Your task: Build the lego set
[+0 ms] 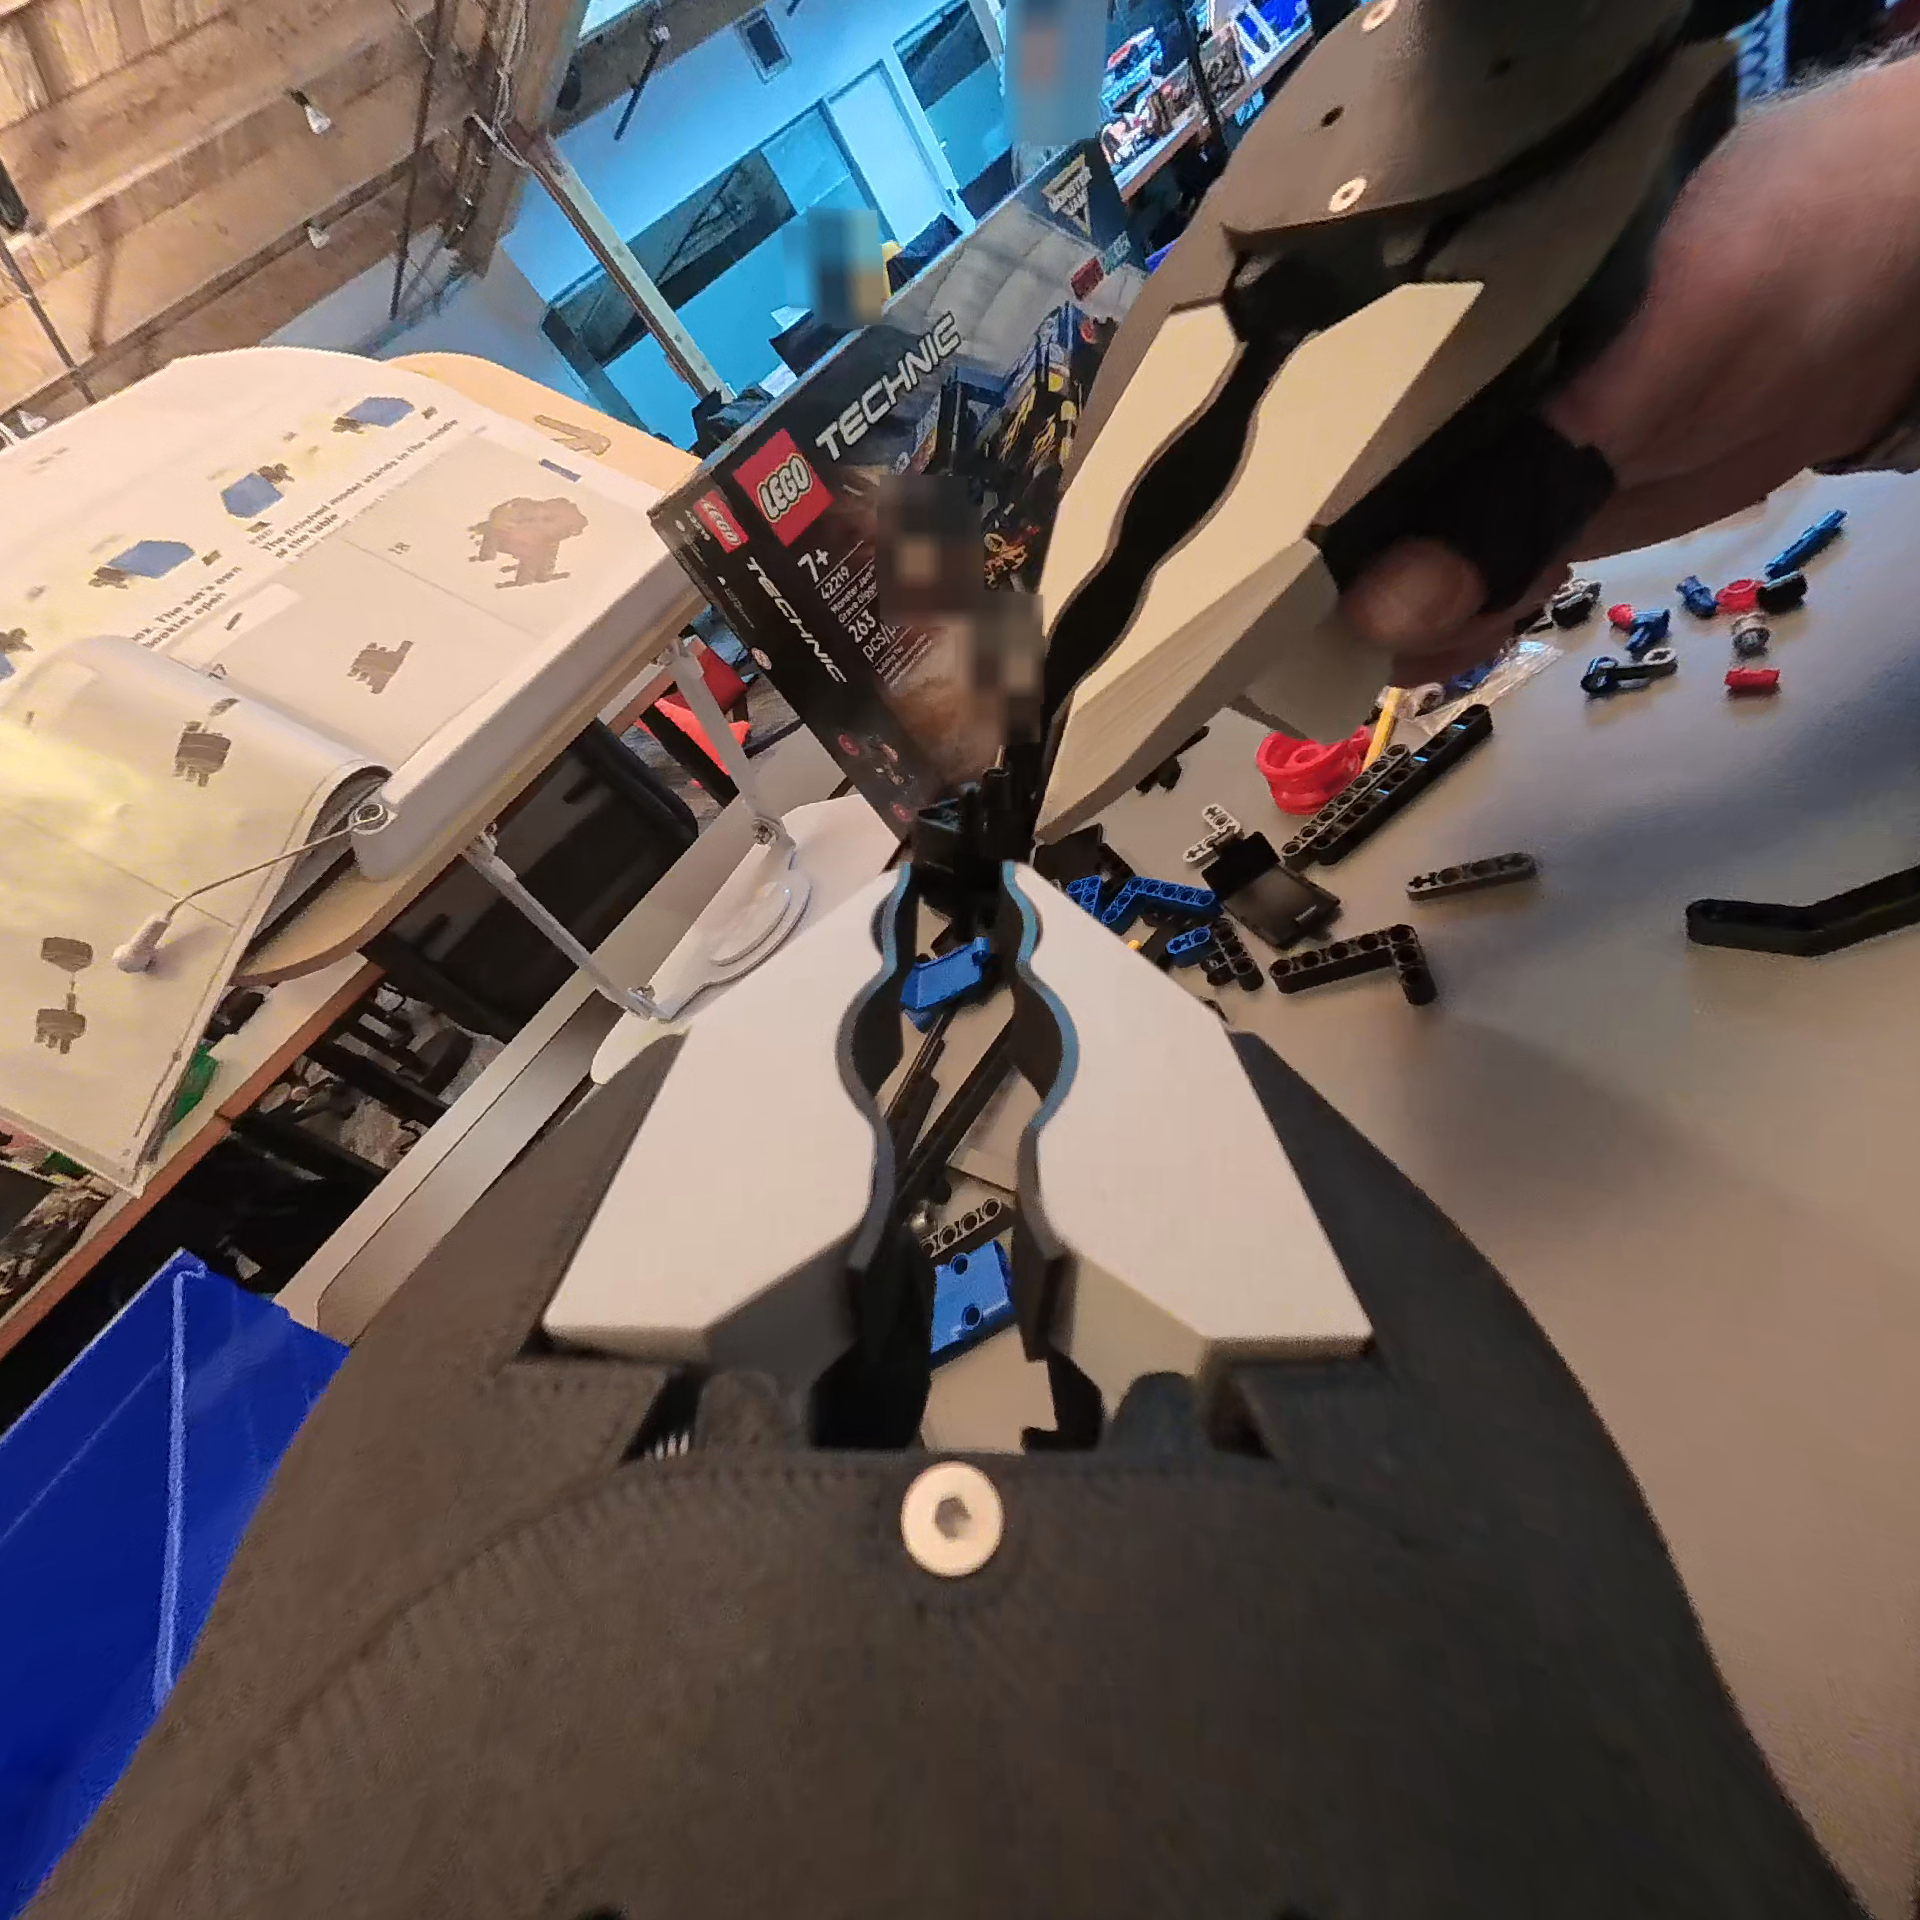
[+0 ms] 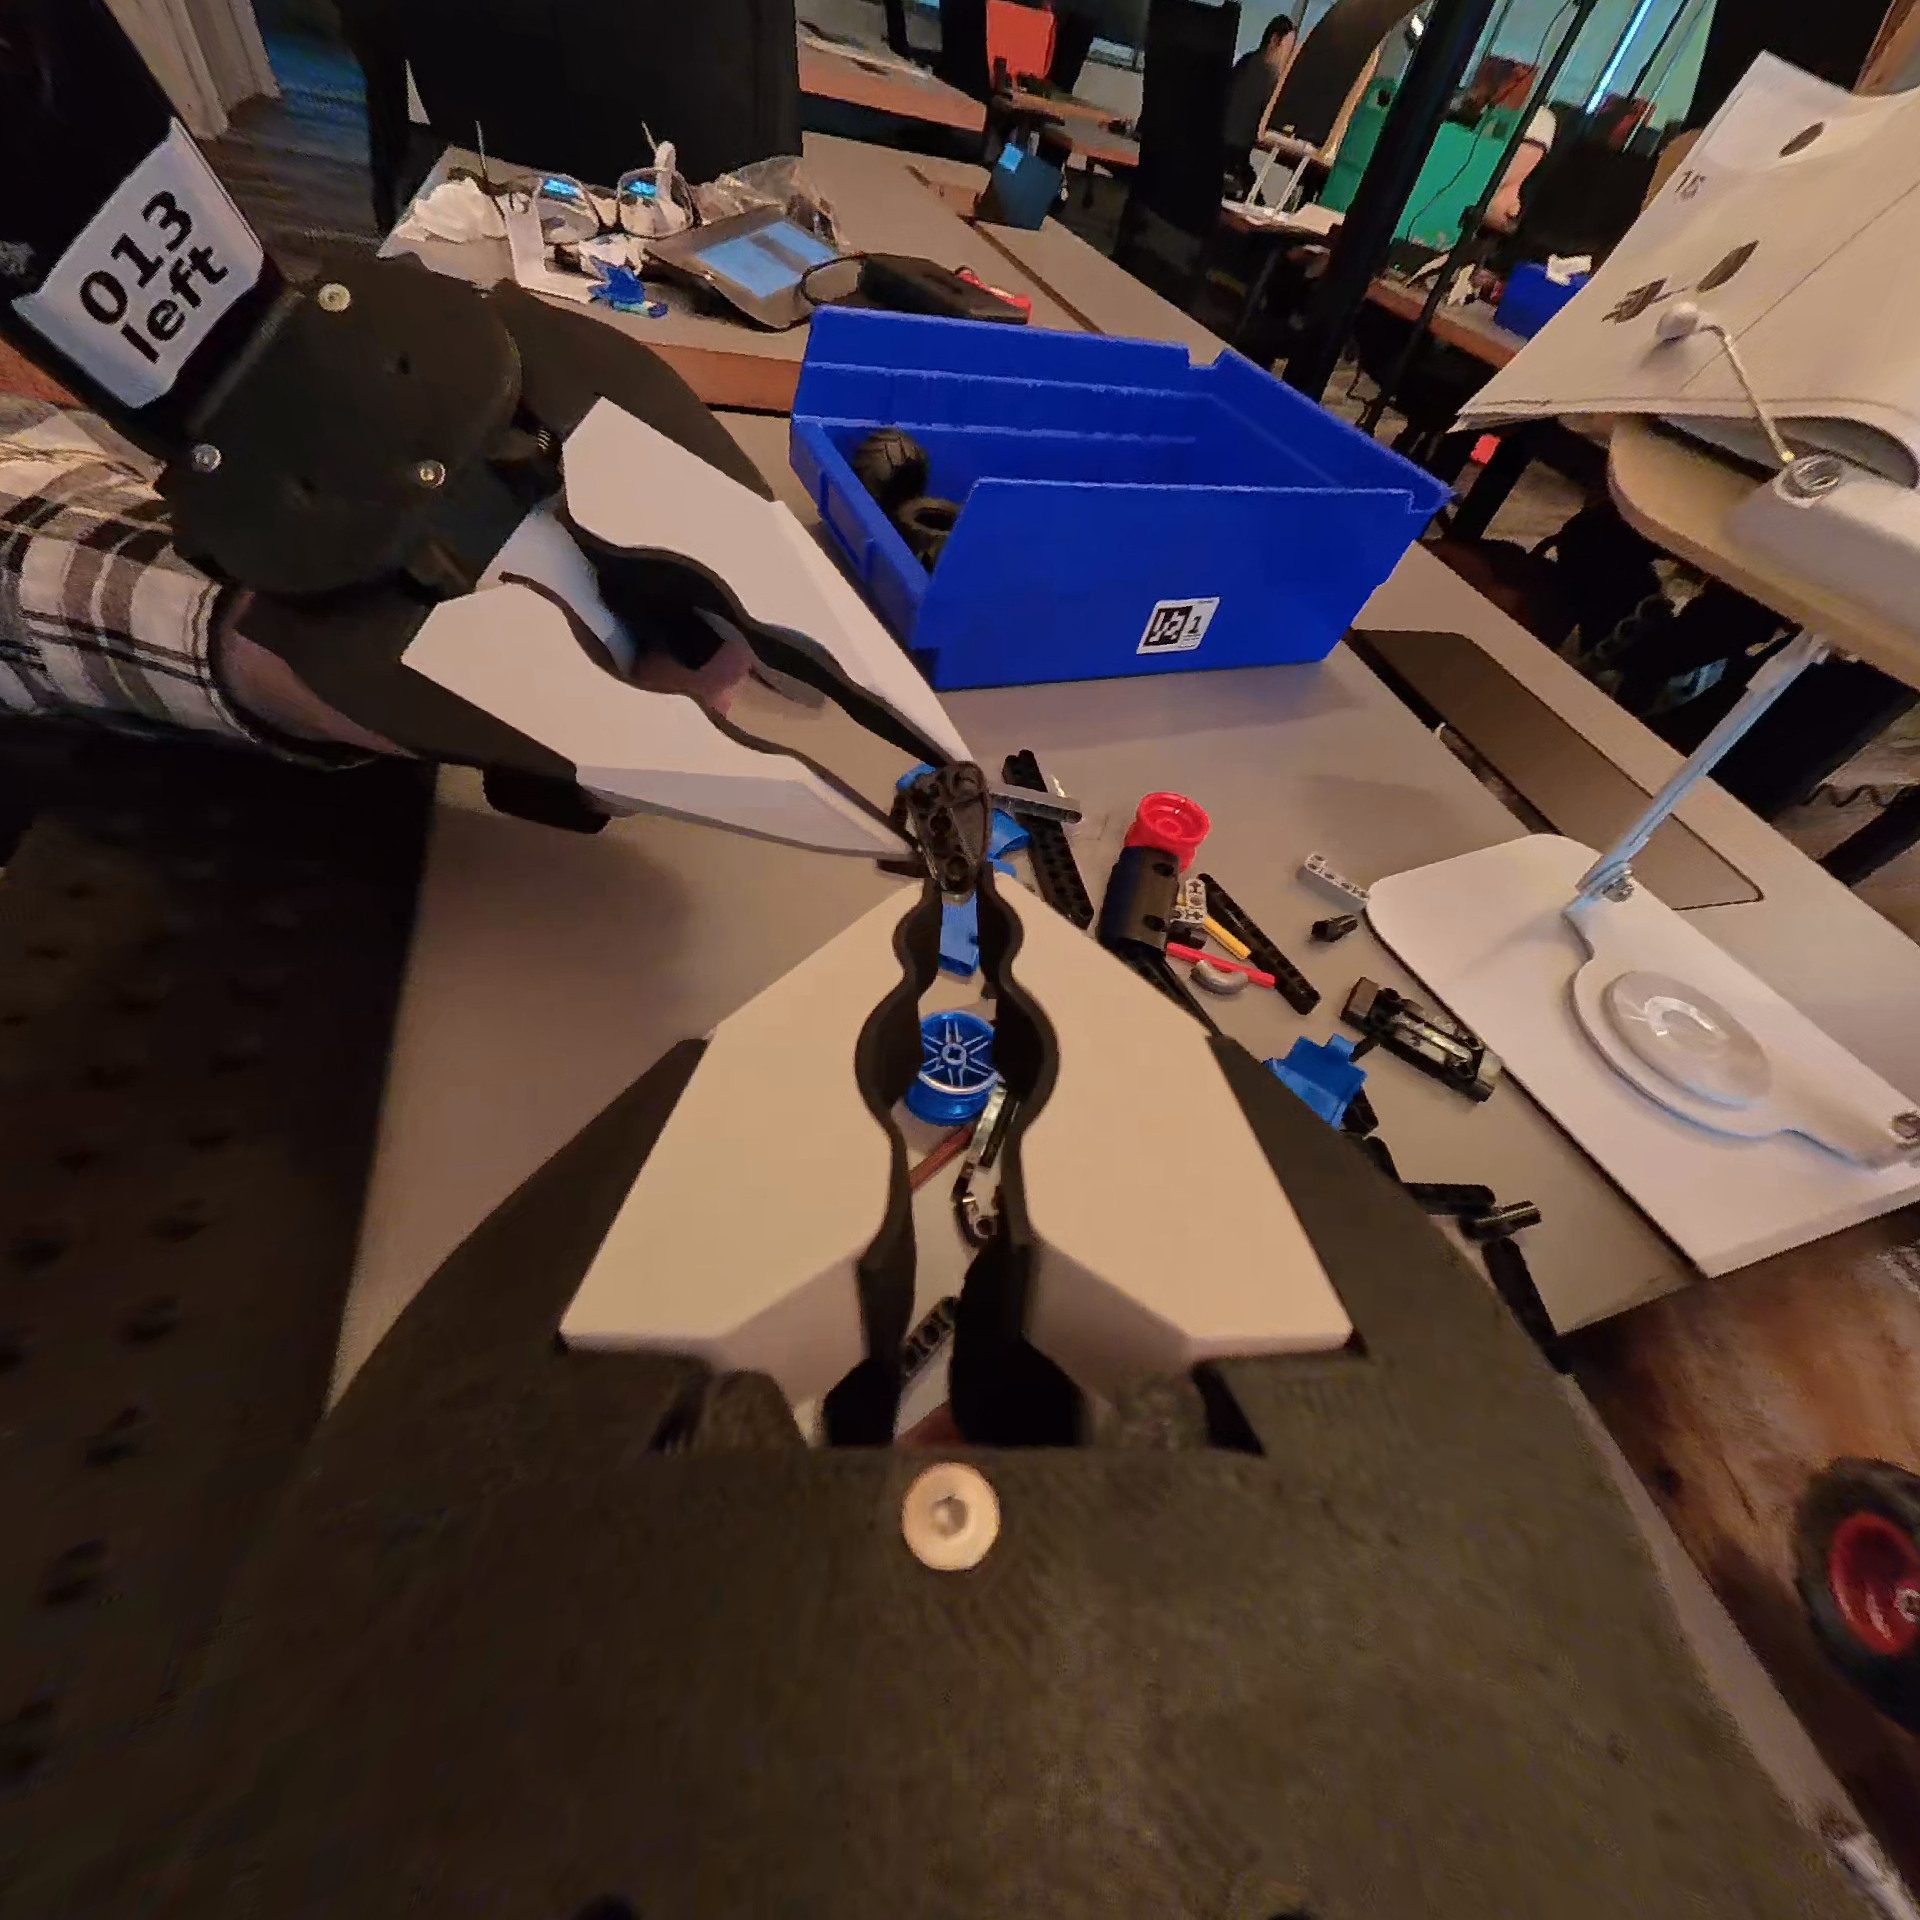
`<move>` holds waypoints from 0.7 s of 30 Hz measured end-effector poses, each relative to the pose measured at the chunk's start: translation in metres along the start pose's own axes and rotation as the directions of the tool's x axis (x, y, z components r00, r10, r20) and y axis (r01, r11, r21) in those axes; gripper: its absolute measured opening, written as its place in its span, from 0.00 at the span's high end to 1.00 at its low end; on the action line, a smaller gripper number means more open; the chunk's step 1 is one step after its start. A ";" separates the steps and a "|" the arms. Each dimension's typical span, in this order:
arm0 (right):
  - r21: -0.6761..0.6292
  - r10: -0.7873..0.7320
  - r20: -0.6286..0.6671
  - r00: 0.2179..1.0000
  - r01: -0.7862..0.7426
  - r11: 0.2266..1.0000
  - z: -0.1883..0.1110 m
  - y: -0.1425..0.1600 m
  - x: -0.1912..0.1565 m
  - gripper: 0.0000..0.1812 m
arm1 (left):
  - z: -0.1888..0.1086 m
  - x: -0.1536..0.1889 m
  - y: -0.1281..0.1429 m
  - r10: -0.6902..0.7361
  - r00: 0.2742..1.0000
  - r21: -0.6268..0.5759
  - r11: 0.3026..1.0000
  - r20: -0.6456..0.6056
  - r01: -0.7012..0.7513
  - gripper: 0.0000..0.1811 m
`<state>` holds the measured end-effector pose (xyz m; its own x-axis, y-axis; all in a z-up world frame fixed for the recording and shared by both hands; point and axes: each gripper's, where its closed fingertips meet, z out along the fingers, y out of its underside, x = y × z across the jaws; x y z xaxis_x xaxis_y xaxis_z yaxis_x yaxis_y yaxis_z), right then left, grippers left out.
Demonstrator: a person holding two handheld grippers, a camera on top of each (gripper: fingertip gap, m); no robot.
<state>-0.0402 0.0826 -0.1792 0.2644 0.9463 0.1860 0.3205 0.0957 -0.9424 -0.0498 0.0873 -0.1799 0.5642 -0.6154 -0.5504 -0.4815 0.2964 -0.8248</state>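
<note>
A small black Lego assembly point(image 1: 966, 821) is held in the air between both grippers, above the grey table point(image 1: 1558, 1195). My left gripper point(image 1: 961, 868) is shut on it from below in the left wrist view. My right gripper point(image 1: 1023, 795) comes down from the upper right and meets the same piece. In the right wrist view the black assembly point(image 2: 948, 821) shows holes along its side. My right gripper point(image 2: 951, 888) pinches its lower end, and my left gripper point(image 2: 912, 823) holds it from the left. Loose black beams point(image 1: 1351, 956) and blue pieces point(image 1: 951, 971) lie below.
A blue bin point(image 2: 1091, 540) with black tyres point(image 2: 894, 462) stands behind the grippers. A red hub point(image 2: 1172, 826) and a blue rim point(image 2: 951, 1065) lie on the table. The instruction booklet point(image 1: 312, 582) rests on a white stand point(image 2: 1507, 987). The set's box point(image 1: 831, 582) stands behind. My two grippers' fingertips are within a few centimetres of each other.
</note>
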 end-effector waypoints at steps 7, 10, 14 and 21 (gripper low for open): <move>0.000 -0.128 -0.103 0.986 0.129 0.992 -0.003 -0.004 0.004 0.98 | -0.002 -0.002 -0.007 -0.048 0.999 0.040 0.998 -0.014 0.049 0.96; 0.002 -0.186 -0.142 0.972 0.188 0.982 -0.005 -0.007 0.006 0.98 | -0.003 -0.004 -0.007 -0.078 0.997 0.049 0.996 -0.014 0.079 0.95; 0.005 -0.268 -0.191 0.944 0.274 0.962 -0.009 -0.013 0.006 0.98 | -0.004 -0.008 -0.009 -0.104 0.995 0.058 0.993 -0.011 0.104 0.88; -0.031 -0.365 -0.187 0.912 0.366 0.930 -0.007 -0.009 -0.001 0.98 | -0.005 -0.004 -0.016 -0.065 0.998 0.087 0.994 -0.025 0.067 0.84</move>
<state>-0.0374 0.0785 -0.1694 0.2946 0.7701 0.5658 0.4231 0.4257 -0.7999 -0.0482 0.0813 -0.1640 0.5771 -0.6515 -0.4925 -0.3826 0.3171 -0.8678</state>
